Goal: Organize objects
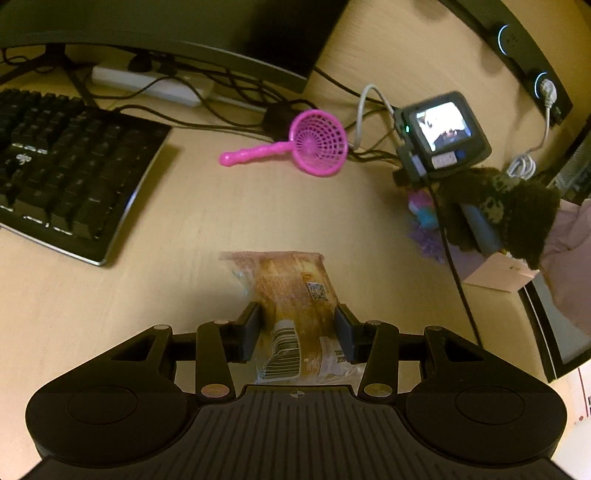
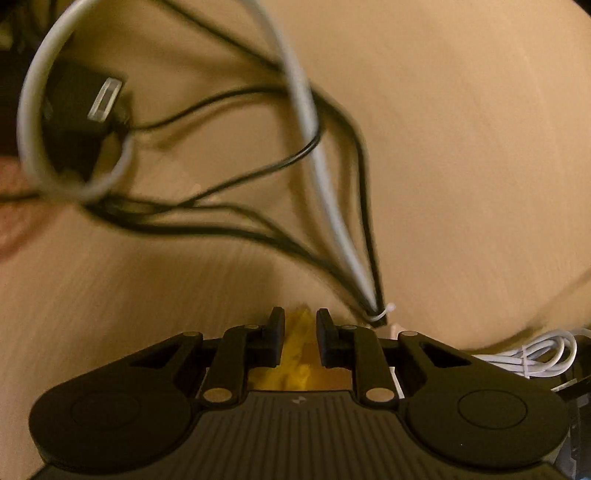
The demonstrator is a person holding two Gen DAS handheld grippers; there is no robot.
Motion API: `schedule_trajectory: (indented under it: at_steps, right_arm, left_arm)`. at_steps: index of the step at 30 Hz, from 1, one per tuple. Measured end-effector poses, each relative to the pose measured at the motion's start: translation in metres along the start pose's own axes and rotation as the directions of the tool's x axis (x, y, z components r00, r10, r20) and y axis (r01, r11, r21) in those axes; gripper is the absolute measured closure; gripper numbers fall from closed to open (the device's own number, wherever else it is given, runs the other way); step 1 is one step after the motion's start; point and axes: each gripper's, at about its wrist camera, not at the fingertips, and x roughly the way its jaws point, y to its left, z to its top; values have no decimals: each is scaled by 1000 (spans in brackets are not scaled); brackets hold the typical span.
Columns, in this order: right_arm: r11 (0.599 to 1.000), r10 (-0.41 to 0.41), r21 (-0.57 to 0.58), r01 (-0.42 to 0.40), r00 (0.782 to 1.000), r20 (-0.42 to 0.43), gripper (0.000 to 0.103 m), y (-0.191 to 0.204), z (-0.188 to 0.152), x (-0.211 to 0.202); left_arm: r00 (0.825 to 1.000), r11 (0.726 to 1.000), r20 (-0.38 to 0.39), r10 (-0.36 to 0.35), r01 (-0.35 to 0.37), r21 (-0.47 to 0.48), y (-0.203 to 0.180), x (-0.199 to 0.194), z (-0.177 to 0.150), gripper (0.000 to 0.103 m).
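My left gripper (image 1: 297,314) is shut on an orange snack packet (image 1: 295,295) with a barcode; the packet reaches forward over the wooden desk (image 1: 184,221). A pink toy strainer (image 1: 314,147) lies further ahead on the desk. The other gripper, with its small lit screen (image 1: 441,127), shows at the right of the left wrist view, held by a dark gloved hand (image 1: 498,218). In the right wrist view, my right gripper (image 2: 300,325) is shut on a yellow object (image 2: 297,354), low over the desk; the object's shape is unclear.
A black keyboard (image 1: 66,173) lies at the left, a monitor (image 1: 184,33) and white power strip (image 1: 147,86) behind it. Black and grey cables (image 2: 314,166) cross the desk ahead of the right gripper, tied in a bundle. A white coiled cable (image 2: 535,354) lies at right.
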Motion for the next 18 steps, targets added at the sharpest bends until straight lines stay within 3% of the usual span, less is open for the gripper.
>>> schedule_trajectory:
  at_steps: [4, 9, 11, 13, 15, 16, 18]
  right_arm:
    - [1000, 5, 10, -5, 1000, -2, 86, 5, -16, -15]
    - [989, 135, 55, -136, 990, 31, 86, 9, -64, -74]
    - [961, 261, 81, -266, 963, 65, 86, 9, -90, -107]
    - [914, 382, 97, -394, 916, 123, 84, 5, -114, -143]
    - [891, 402, 146, -430, 897, 186, 83, -8, -136, -172]
    - [870, 416, 191, -454, 886, 206, 79, -14, -146, -178]
    - [810, 434, 318, -492, 869, 240, 59, -35, -160, -175]
  left_arm:
    - [1000, 1000, -9, -16, 16, 5, 5, -1, 1, 55]
    - [999, 999, -20, -35, 35, 23, 6, 2, 2, 55]
    - [999, 999, -24, -47, 47, 24, 7, 3, 3, 55]
    - [998, 998, -25, -54, 55, 30, 8, 3, 2, 55]
    - [998, 998, -28, -58, 59, 27, 9, 4, 3, 55]
    - [998, 998, -31, -59, 60, 22, 10, 4, 3, 55]
    - [998, 998, -29, -56, 57, 15, 10, 4, 4, 55]
